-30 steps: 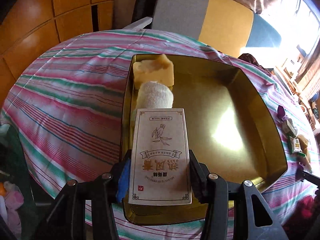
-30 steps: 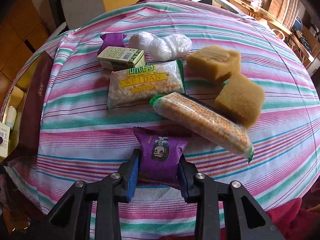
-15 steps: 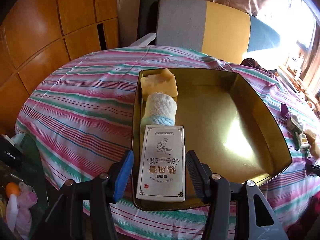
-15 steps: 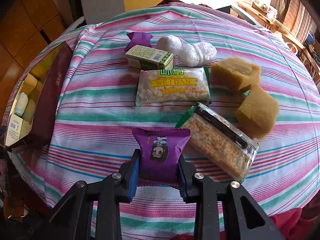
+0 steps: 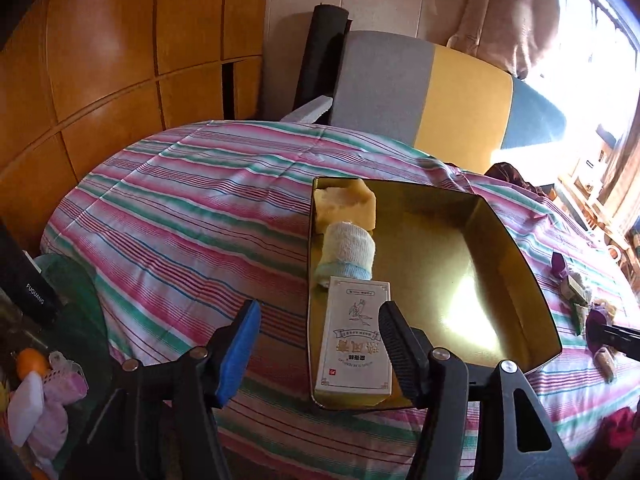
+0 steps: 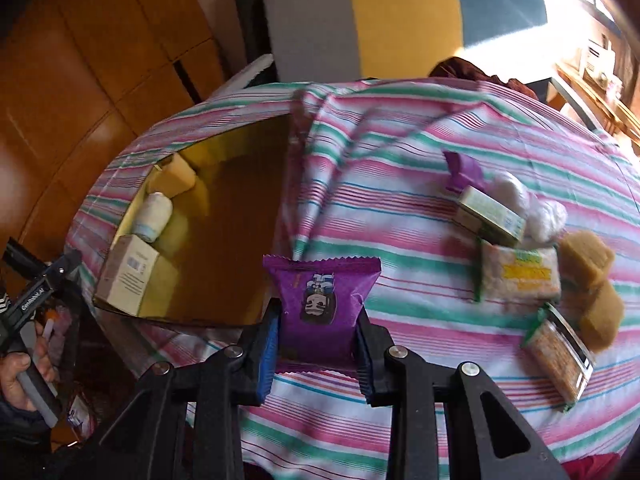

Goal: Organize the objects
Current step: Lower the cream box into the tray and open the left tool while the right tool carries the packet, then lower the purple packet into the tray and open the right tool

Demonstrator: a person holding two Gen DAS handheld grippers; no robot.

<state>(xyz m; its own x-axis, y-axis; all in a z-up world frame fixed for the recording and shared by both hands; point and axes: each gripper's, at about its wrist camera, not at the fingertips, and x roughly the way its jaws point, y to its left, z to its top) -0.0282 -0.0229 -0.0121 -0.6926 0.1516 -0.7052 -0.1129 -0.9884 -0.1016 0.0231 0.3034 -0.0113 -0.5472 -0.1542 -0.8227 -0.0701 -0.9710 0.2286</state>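
Note:
A gold tin tray point(image 5: 516, 240) lies on the striped tablecloth. Along its left wall lie a white box point(image 5: 354, 344), a rolled white sock point(image 5: 348, 250) and a yellow sponge point(image 5: 346, 206). My left gripper point(image 5: 318, 348) is open and empty, pulled back above the tray's near left corner. My right gripper point(image 6: 316, 344) is shut on a purple snack packet point(image 6: 320, 300), held above the cloth just right of the tray point(image 6: 224, 240). The white box point(image 6: 128, 276), sock point(image 6: 154, 214) and sponge point(image 6: 178, 176) also show there.
On the cloth at right lie a green-white box point(image 6: 490, 212), a rice-cracker pack point(image 6: 518, 276), a long cracker pack point(image 6: 560, 356), two brown sponges point(image 6: 592, 280), white plastic balls point(image 6: 528, 204) and a purple wrapper point(image 6: 464, 168). A chair point(image 5: 420, 92) stands behind the table.
My left gripper let go of the white box in the tray, opened and drew back. My right gripper lifted the purple packet and carried it left toward the tray.

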